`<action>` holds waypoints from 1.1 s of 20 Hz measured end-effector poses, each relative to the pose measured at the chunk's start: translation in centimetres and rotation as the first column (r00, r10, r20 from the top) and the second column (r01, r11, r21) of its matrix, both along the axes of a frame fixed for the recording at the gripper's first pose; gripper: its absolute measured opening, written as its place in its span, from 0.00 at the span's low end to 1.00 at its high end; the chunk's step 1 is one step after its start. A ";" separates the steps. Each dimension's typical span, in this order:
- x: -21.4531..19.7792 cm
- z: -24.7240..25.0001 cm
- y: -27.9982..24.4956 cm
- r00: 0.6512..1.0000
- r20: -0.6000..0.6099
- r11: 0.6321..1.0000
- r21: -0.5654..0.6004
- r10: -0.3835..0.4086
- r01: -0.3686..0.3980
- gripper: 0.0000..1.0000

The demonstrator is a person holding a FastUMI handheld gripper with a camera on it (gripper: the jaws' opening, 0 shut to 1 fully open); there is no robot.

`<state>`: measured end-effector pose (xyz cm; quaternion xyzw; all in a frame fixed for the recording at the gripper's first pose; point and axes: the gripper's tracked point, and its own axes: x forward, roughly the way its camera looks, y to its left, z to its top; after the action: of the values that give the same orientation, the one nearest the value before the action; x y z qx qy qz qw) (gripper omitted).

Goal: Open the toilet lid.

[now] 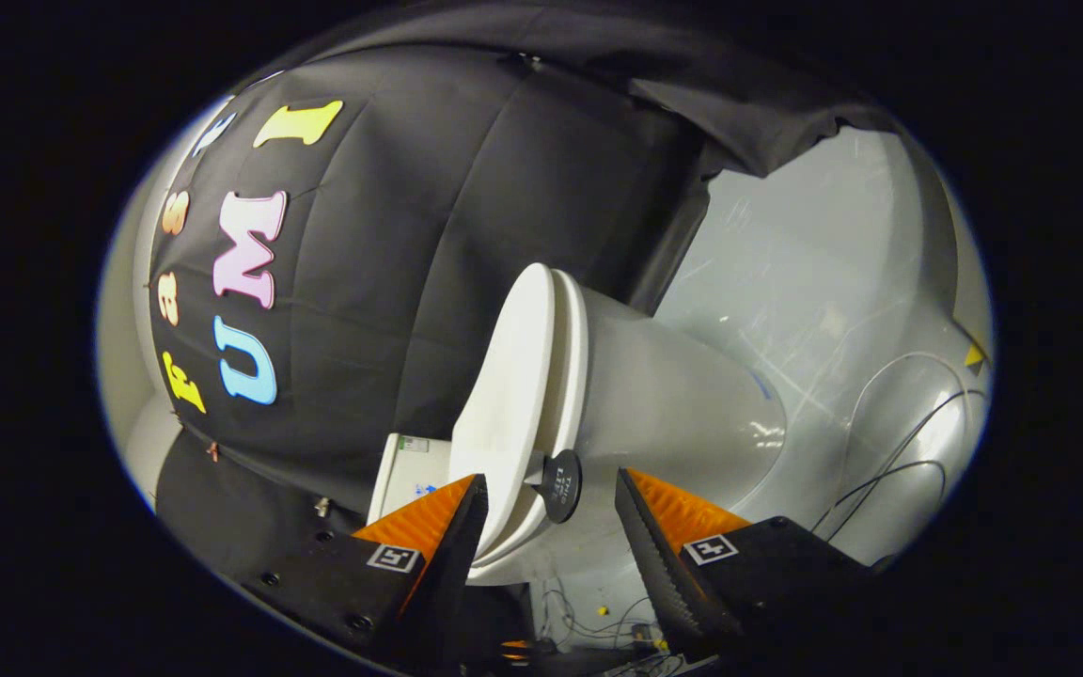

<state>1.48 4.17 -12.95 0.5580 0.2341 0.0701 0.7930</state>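
Note:
The view is rolled sideways, so the white toilet lies across it. Its lid (504, 395) rests flat against the seat (568, 367), above the white bowl (682, 414). A small black round lift tab (561, 485) sticks out from the lid's front edge. My gripper (551, 484) is open, with the tab between its two orange-and-black fingers. One fingertip (466, 508) lies over the lid side and the other fingertip (640, 512) over the bowl side. Neither touches the tab.
The white tank (407, 475) stands behind the lid, against the black cloth wall (429, 235). A pale glossy floor (814, 273) spreads beyond the bowl, with thin black cables (899, 451) looped on it. More wires and small parts (598, 625) lie near the toilet's base.

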 end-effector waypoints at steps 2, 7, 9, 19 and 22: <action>0.3 0.0 0.0 1.000 0.010 1.000 0.029 -0.001 0.001 0.86; 0.7 -0.5 -0.1 1.000 0.003 0.994 0.106 -0.009 0.008 0.52; 1.0 -0.3 -0.3 1.000 0.012 0.990 0.142 -0.018 0.016 0.47; 1.8 -1.9 -1.3 0.999 -0.033 0.988 0.150 -0.025 0.030 0.24; 1.6 -1.2 -0.5 0.999 -0.009 0.985 0.169 -0.042 0.043 0.05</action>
<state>3.12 3.69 -14.13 0.6284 0.2177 0.0714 0.7434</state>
